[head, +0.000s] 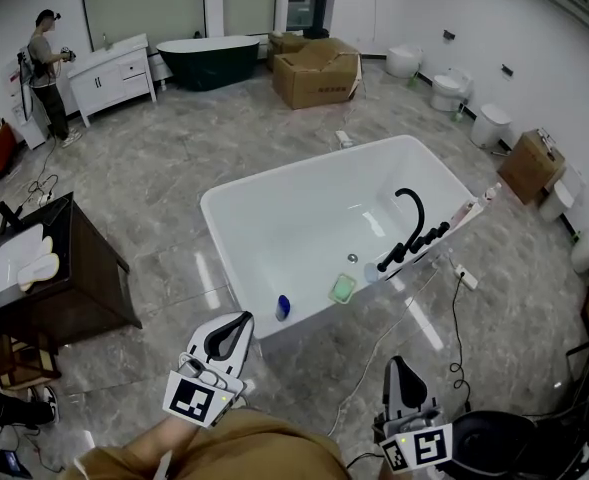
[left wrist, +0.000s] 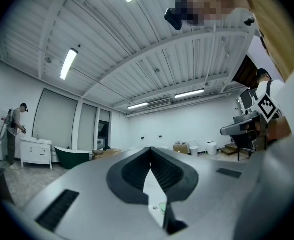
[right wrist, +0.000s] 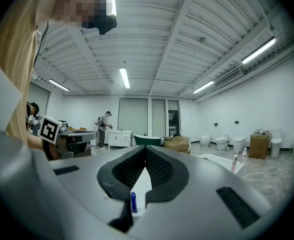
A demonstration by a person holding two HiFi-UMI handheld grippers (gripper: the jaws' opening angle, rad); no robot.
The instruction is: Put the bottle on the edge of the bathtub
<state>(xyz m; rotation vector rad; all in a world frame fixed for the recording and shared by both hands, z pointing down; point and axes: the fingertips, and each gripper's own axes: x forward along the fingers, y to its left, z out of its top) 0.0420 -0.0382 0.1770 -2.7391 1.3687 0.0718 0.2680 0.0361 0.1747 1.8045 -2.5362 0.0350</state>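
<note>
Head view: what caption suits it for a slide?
Shut and empty, the left tool and right tool face a white bathtub holding a blue bottle.

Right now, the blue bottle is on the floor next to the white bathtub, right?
Not quite. The blue bottle is inside the white bathtub, down at its near end, not on the floor next to it. The head view shows this.

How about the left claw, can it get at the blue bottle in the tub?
Probably yes, with a detour. The left claw is shut, outside the bathtub; the blue bottle sits inside by the near wall, uncovered. The claw must open and come over the rim.
</note>
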